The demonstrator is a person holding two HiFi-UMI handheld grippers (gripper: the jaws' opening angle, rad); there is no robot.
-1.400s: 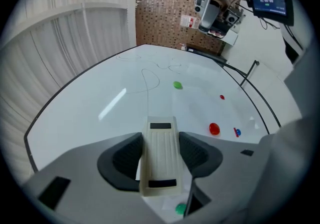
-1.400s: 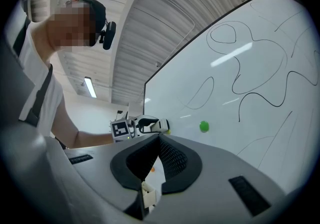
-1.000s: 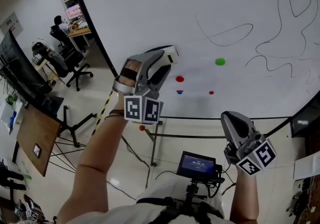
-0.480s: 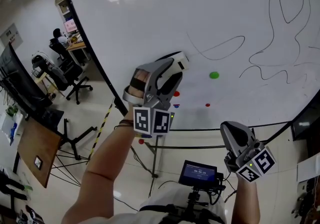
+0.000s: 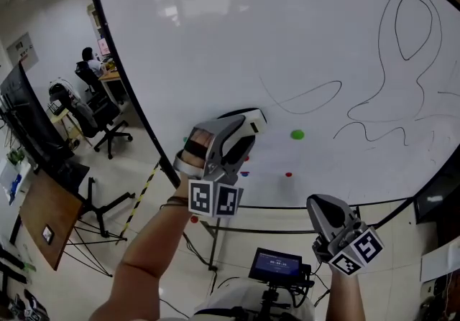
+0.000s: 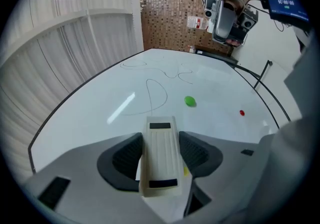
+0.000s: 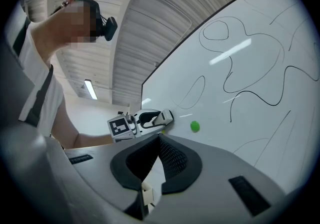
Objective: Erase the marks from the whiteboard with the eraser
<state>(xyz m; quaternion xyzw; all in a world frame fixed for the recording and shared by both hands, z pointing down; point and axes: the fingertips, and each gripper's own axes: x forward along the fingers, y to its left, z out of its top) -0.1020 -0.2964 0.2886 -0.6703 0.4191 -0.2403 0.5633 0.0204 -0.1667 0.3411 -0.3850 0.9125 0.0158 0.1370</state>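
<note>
Between ribbed fingers [image 6: 122, 160], slab-shaped eraser [image 6: 160, 158]

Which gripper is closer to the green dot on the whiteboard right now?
Left. The left gripper, holding the eraser, sits just left of the green dot; the right gripper hangs lower, near the whiteboard's bottom edge.
</note>
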